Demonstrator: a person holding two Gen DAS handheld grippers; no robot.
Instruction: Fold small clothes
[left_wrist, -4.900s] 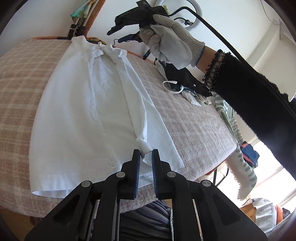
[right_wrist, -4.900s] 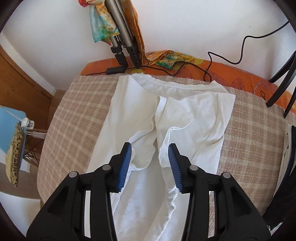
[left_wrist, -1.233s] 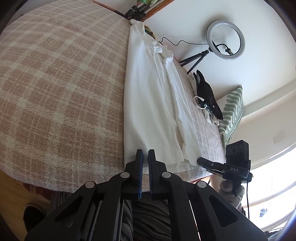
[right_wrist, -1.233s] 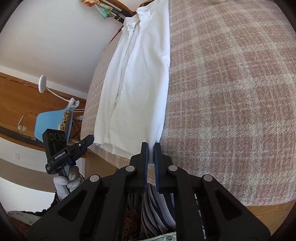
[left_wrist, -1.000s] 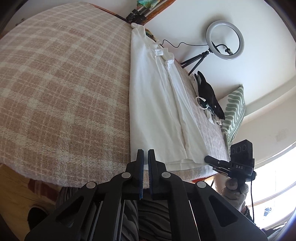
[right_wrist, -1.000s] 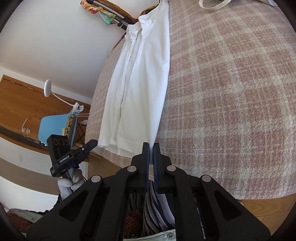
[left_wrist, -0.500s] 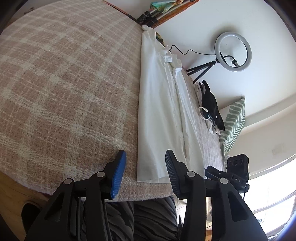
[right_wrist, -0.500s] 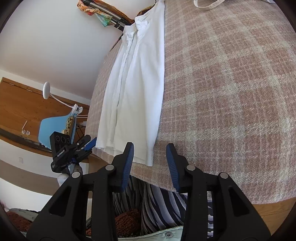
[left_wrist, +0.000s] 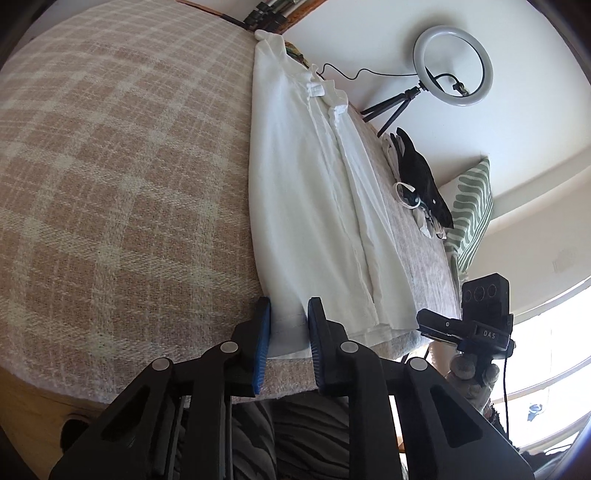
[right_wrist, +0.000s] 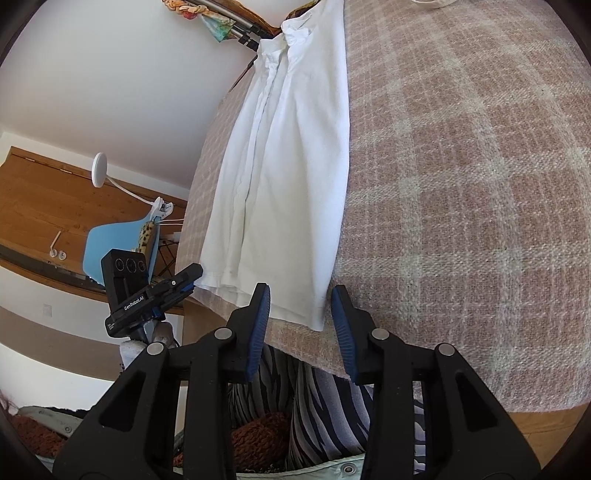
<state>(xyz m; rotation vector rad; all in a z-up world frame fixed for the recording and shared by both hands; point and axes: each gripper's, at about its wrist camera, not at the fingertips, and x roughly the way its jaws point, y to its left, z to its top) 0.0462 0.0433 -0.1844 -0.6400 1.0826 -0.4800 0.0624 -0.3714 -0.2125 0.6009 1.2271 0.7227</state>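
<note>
My left gripper (left_wrist: 287, 325) and right gripper (right_wrist: 300, 317) gape wide, holding nothing, at the near hem of a white shirt (left_wrist: 306, 192) folded lengthwise on a pink checked blanket (left_wrist: 110, 184); a ring light (left_wrist: 453, 66) stands against the wall.

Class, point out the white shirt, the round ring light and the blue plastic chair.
white shirt (left_wrist: 306, 206): left wrist view, main body panel.
round ring light (left_wrist: 453, 66): left wrist view, its lit rim.
blue plastic chair (right_wrist: 110, 243): right wrist view, seat shell.

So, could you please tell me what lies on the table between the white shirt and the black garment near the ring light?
Only bare plaid tablecloth lies between the white shirt and the black garment, as the left wrist view shows.
</note>
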